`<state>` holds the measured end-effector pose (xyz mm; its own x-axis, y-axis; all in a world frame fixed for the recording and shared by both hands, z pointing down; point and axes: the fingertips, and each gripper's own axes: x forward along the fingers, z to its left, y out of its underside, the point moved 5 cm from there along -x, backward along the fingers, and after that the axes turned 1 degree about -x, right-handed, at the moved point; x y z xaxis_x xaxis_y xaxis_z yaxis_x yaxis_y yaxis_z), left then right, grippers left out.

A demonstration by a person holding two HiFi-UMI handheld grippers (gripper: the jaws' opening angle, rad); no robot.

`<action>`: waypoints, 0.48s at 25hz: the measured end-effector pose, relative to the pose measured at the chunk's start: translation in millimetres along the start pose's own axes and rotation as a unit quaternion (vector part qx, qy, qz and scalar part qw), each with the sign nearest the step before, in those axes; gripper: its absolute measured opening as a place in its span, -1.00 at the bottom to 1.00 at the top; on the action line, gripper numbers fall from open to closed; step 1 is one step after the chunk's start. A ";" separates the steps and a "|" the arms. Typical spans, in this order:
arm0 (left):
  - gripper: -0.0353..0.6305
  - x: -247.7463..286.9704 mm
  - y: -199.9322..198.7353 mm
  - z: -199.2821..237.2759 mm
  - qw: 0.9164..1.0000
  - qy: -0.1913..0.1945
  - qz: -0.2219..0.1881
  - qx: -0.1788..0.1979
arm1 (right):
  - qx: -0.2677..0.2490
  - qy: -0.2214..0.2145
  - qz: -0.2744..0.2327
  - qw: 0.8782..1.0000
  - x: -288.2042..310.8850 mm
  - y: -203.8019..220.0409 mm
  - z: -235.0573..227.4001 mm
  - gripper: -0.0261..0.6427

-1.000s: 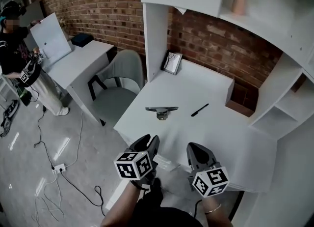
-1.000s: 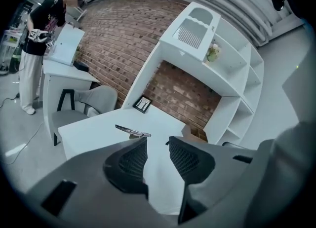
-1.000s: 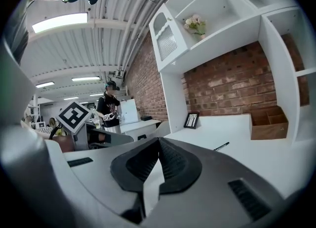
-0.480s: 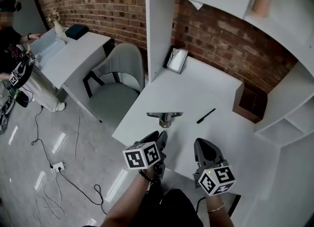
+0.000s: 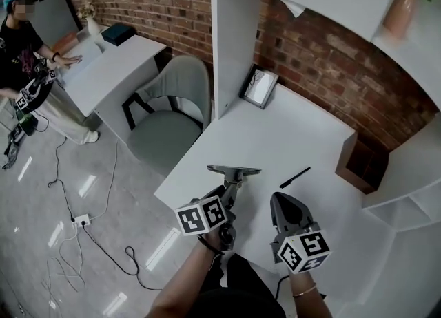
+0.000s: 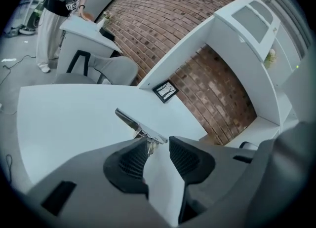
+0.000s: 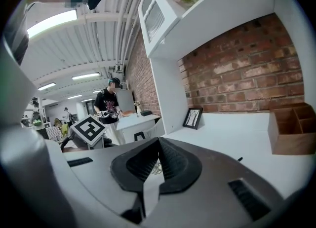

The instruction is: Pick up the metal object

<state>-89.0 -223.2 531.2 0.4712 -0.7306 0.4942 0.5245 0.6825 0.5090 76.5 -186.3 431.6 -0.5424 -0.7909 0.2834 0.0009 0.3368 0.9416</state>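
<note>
Beyond the left gripper [image 5: 226,194] a white desk [image 5: 296,131] meets a red brick wall [image 5: 324,62], white shelving [image 5: 413,193] rises to its right, and a grey chair [image 5: 169,131] stands to its left on a glossy grey floor [image 5: 41,241] strewn with cables [image 5: 127,252]

Bright even light, sharp, fisheye edges
</note>
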 end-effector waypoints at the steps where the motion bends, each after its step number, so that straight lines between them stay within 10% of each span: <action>1: -0.53 3.4 -0.7 1.2 1.000 -0.005 -0.003 -0.009 | -0.001 -0.007 0.004 1.000 5.2 -0.2 -4.1 -0.91; 12: -0.53 29.1 4.1 11.4 0.991 -0.030 -0.045 -0.122 | 0.010 -0.081 0.039 0.996 44.3 7.6 -29.9 -0.91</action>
<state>-81.1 -241.5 555.7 0.3752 -0.7804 0.5001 0.7211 0.5848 0.3715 77.5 -234.0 456.8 -0.6691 -0.6702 0.3212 0.0319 0.4060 0.9133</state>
